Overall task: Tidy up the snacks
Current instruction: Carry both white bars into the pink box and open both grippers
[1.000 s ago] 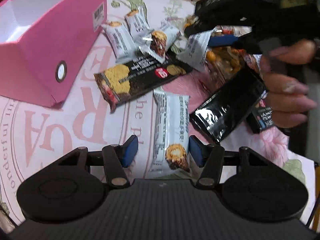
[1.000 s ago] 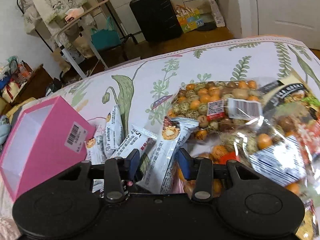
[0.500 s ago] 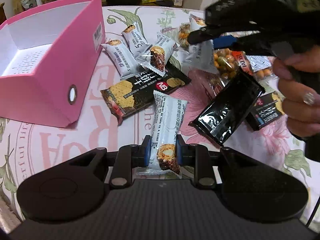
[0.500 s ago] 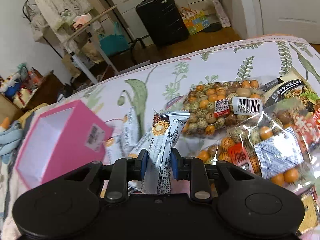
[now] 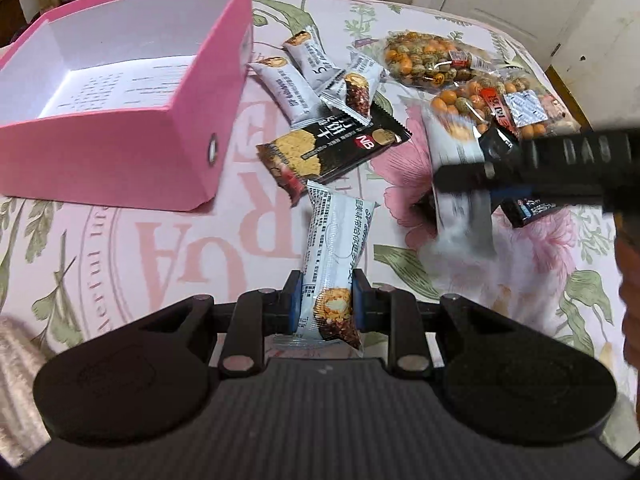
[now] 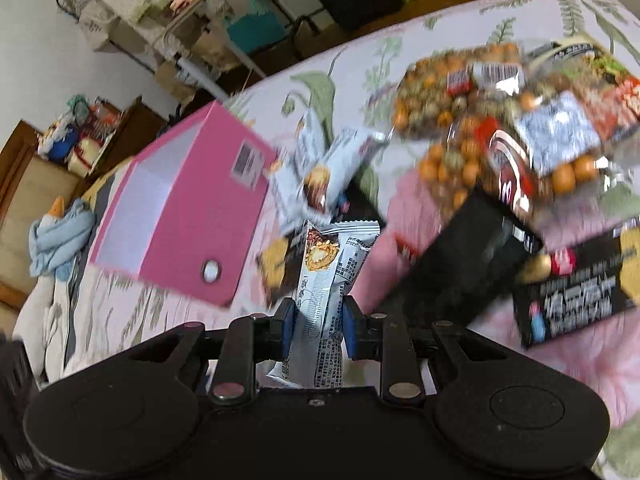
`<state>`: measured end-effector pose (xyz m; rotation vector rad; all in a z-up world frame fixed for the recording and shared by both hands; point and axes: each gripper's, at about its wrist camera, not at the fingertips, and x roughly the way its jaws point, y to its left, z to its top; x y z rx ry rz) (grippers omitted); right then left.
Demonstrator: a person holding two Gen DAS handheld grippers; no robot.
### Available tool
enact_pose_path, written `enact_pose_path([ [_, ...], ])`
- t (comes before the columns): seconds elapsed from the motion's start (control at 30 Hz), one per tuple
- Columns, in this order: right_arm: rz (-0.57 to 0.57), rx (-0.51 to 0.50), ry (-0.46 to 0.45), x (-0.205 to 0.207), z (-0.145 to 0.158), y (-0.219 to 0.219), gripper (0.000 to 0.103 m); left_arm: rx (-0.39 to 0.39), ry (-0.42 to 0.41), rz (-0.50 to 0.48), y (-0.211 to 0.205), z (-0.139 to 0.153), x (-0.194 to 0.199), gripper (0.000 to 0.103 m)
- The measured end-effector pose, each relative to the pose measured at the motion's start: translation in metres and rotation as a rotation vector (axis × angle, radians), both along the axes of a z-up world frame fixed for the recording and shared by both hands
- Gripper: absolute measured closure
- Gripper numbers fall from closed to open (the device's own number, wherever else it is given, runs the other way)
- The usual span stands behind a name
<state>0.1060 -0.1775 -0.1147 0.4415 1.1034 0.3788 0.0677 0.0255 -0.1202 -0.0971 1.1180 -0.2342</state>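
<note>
My left gripper (image 5: 325, 300) is shut on a white snack bar wrapper (image 5: 336, 248), held above the floral cloth. My right gripper (image 6: 317, 322) is shut on another white snack bar wrapper (image 6: 332, 272); in the left wrist view the right gripper (image 5: 500, 176) appears at the right, blurred, carrying its white wrapper (image 5: 460, 184). An open pink box (image 5: 120, 92) stands at the upper left, empty, and appears as the pink box (image 6: 192, 216) left of centre in the right wrist view. Three more white snack bars (image 5: 316, 76) lie beside the box.
A black biscuit packet (image 5: 336, 148) lies mid-table. Two clear bags of coated nuts (image 5: 452, 68) sit at the far right, with dark packets (image 6: 576, 292) near them. A hand (image 5: 628, 280) shows at the right edge. Furniture and a clothes rack stand beyond the table.
Both grippers closed on white snack bars and lifted them off the cloth. The right gripper swung across towards the pink box; the left one rose and drew back.
</note>
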Motion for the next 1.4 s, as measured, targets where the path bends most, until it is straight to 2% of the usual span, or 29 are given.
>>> enact_pose_path([
  [0.37, 0.146, -0.060, 0.024, -0.027, 0.032, 0.027, 0.074, -0.033, -0.024, 0.001, 0.038, 0.048, -0.019, 0.079],
  [0.57, 0.234, -0.064, 0.008, -0.037, 0.055, 0.047, 0.074, -0.043, -0.028, 0.013, 0.064, 0.067, -0.016, 0.079],
  [0.67, 0.283, -0.068, -0.028, -0.038, 0.067, 0.063, 0.074, -0.068, -0.044, 0.048, 0.079, 0.079, -0.014, 0.079],
  [0.77, 0.330, -0.088, -0.061, -0.034, 0.074, 0.081, 0.074, -0.059, -0.081, 0.094, 0.091, 0.089, -0.014, 0.079],
  [0.9, 0.361, -0.070, -0.112, -0.023, 0.081, 0.100, 0.074, -0.089, -0.122, 0.127, 0.107, 0.104, -0.006, 0.079],
  [1.07, 0.391, -0.050, -0.211, 0.004, 0.098, 0.125, 0.074, -0.063, -0.193, 0.154, 0.118, 0.119, 0.015, 0.079],
  [1.17, 0.418, -0.063, -0.263, 0.029, 0.102, 0.143, 0.074, -0.072, -0.263, 0.163, 0.125, 0.118, 0.039, 0.079],
  [1.23, 0.429, -0.094, -0.291, 0.046, 0.097, 0.152, 0.074, -0.037, -0.291, 0.178, 0.128, 0.109, 0.056, 0.079],
  [1.27, 0.425, -0.097, -0.293, 0.055, 0.093, 0.155, 0.074, -0.029, -0.274, 0.188, 0.131, 0.103, 0.068, 0.079],
  [1.33, 0.427, -0.093, -0.298, 0.071, 0.085, 0.163, 0.074, -0.064, -0.237, 0.194, 0.139, 0.091, 0.087, 0.079],
  [1.4, 0.434, -0.102, -0.309, 0.085, 0.079, 0.173, 0.074, -0.095, -0.163, 0.226, 0.150, 0.079, 0.107, 0.080],
])
